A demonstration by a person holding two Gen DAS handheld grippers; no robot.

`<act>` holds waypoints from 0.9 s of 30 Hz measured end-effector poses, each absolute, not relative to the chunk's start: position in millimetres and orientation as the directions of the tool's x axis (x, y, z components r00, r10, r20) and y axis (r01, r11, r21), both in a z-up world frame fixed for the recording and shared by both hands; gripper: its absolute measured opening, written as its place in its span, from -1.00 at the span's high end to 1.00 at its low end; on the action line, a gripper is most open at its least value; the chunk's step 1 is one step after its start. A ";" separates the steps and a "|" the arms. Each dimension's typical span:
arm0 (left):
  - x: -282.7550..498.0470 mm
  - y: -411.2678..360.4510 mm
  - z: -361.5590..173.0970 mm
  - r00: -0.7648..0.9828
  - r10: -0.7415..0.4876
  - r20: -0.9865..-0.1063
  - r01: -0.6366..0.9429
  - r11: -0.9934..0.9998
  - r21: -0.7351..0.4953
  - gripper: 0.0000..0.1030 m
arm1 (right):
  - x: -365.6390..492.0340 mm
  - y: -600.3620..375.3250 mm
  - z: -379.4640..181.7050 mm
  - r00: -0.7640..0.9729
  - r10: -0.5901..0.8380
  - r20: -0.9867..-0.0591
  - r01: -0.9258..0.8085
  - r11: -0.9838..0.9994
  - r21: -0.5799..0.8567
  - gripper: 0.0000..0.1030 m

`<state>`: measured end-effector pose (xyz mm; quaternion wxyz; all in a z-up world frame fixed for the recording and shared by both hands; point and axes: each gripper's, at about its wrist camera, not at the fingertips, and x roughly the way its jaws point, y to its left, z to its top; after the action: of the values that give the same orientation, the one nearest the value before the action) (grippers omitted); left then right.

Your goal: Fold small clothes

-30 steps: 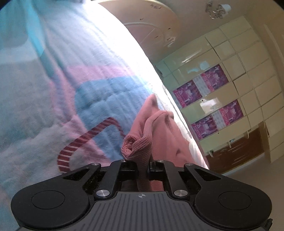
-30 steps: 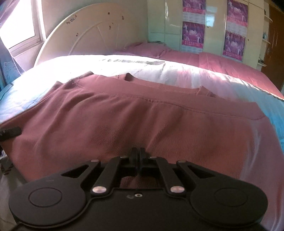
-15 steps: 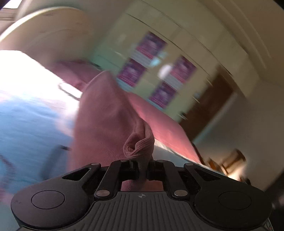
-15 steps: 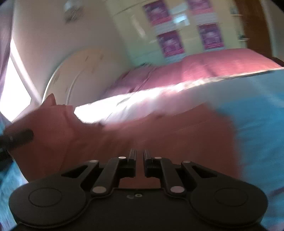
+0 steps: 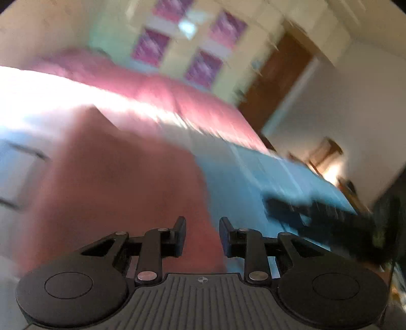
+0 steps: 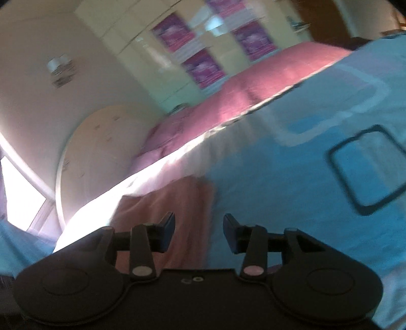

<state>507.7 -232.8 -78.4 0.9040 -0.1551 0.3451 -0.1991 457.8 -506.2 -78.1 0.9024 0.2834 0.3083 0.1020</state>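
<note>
Pink garment (image 5: 121, 182) lies flat before us, running near to far; our left gripper (image 5: 201, 226), gaping empty like our right gripper (image 6: 199, 224), sits nearer.

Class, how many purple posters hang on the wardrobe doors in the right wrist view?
4: top left, lower middle, right, and one cut off at the top edge. Blur may hide others.

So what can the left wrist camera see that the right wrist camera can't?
Only the left wrist view shows the brown door, a wooden chair and the right gripper as a dark blur. Only the right wrist view shows the rounded headboard, the window and a dark square outline on the blue bedspread. Both show the pink garment on the bed, the purple posters, and open, empty jaws.
</note>
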 end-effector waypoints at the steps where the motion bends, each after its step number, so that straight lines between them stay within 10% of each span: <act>1: 513.7 -218.2 -73.5 0.707 -0.424 -0.566 0.228 0.894 -0.385 0.44 | 463.9 -496.6 -78.1 0.775 0.384 -0.502 -0.035 0.819 0.572 0.19; 8: 559.9 -145.3 -101.5 0.668 -0.299 -0.682 0.098 0.943 -0.318 0.44 | 479.4 -442.9 -105.3 0.662 0.418 -0.623 -0.059 0.857 0.512 0.29; 27: 556.4 -171.2 -114.0 0.551 -0.480 -0.683 0.397 0.870 -0.292 0.51 | 450.8 -410.0 -83.1 0.665 0.279 -0.693 -0.015 0.932 0.361 0.81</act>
<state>556.4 -171.2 -114.0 0.8790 -0.0519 0.4031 -0.2494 450.8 -410.0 -83.1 0.8974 0.1646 0.4010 0.0820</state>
